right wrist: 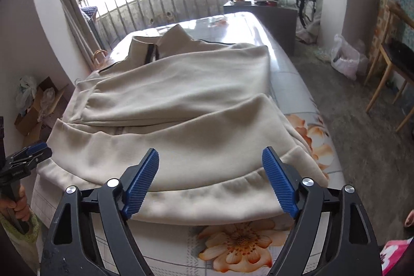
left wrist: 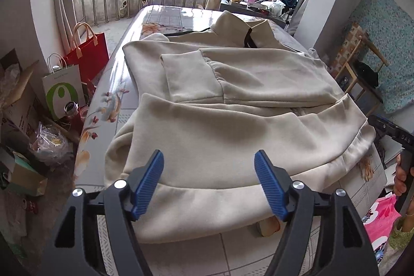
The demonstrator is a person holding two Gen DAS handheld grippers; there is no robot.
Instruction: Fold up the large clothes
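Matt soft fleece jacket (left wrist: pixel 233 100); glossy floral table cover (right wrist: pixel 258 245); ribbed plastic pads (left wrist: pixel 147 183).

You have open tabletop (right wrist: pixel 233 255) at the frame's bottom, below the cream jacket (left wrist: pixel 233 100). At left, 2 paper bags (left wrist: pixel 77 69) and boxes (left wrist: pixel 18 105) crowd the table edge; at right, a wooden chair (right wrist: pixel 393 74) stands well apart.
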